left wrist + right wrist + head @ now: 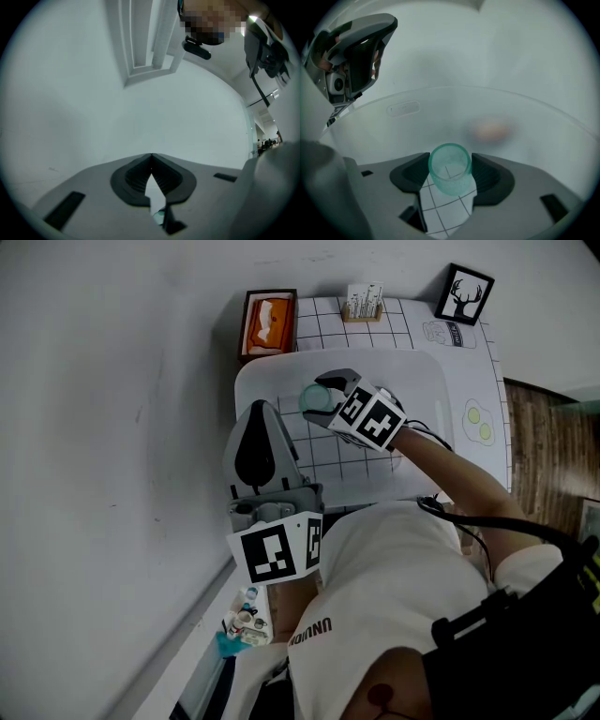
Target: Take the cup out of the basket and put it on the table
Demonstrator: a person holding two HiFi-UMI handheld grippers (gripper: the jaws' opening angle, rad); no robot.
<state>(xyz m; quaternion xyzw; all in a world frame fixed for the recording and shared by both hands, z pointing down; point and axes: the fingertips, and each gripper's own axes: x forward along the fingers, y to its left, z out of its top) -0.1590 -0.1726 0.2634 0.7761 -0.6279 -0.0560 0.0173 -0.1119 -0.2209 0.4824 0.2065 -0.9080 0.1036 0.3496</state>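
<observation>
A translucent green cup (313, 397) (450, 168) sits between the pads of my right gripper (324, 396) (450, 172), which is shut on it. The cup is inside the frosted white basket (424, 373), near its far left corner, and the basket's wall (417, 123) rises just beyond it. The checked tablecloth shows through below the cup. My left gripper (257, 424) (151, 159) is held at the basket's left edge and points at the bare wall. Its jaws are shut with nothing between them.
The basket stands on a table with a checked cloth (412, 317). Behind it are an orange tissue box (267, 322), a small card holder (364, 302) and a framed deer picture (464, 294). A white wall runs along the left. Small items (246, 620) lie near my body.
</observation>
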